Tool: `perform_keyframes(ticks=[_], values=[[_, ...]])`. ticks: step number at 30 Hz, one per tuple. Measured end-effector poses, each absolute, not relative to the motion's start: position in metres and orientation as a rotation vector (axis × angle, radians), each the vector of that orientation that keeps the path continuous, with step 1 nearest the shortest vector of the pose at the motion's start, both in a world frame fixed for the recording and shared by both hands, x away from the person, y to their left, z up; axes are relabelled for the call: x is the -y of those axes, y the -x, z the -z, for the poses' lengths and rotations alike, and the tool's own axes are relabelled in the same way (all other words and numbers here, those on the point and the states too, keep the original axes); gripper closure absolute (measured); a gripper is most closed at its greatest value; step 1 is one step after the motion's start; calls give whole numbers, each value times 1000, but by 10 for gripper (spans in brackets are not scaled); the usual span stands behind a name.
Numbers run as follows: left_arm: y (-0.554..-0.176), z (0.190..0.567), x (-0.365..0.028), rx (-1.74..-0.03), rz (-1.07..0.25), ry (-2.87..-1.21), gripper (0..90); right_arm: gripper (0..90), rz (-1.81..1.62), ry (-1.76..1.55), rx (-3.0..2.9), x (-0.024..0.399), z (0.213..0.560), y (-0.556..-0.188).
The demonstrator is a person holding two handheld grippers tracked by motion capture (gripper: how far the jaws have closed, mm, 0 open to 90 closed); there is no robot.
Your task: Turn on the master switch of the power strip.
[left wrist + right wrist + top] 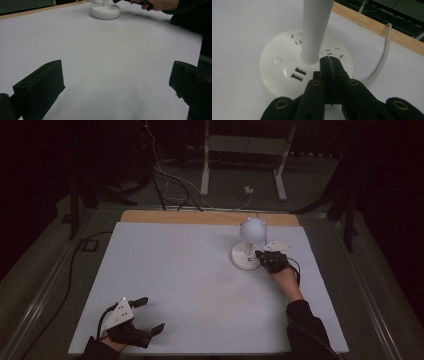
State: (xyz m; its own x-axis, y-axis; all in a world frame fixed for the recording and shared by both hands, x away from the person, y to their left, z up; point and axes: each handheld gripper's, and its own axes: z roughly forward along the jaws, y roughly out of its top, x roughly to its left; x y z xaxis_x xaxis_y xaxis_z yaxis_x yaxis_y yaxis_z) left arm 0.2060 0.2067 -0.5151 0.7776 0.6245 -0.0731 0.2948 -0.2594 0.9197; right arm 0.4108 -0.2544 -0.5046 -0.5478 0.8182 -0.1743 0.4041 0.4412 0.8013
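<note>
1. Your right gripper (pixel 329 61) has its jaws pressed together on nothing, tips over the lamp base (pixel 279 72) beside the stem (pixel 314 27), centre-right in the high view.
2. The likely aim is the round button (pixel 277 60); shift toward it and press straight down.
3. Your left gripper (pixel 145 315), jaws spread wide, idles at lower left; keep it there.

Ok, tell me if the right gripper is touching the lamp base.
Cannot tell. In the right gripper view the right gripper, jaws shut, sits over the lamp base beside the stem, but neither contact nor gap shows plainly.
</note>
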Motion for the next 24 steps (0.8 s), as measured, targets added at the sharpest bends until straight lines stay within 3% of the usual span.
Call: perform_keyframes(ticks=[7, 22, 23, 24], values=[[-206, 515, -207, -704, -371, -1857, 1, 873, -1028, -1040, -2141, 254, 500, -408], [-205, 514, -208, -703, -370, -1852, 1, 490, -1089, -1065, -2202, 254, 494, -404], [-205, 514, -208, -705, -371, -1850, 1, 411, -1118, -1081, -2205, 255, 493, -404], [-205, 514, -208, -705, -371, -1850, 2, 411, -1118, -1081, -2205, 255, 493, -404]])
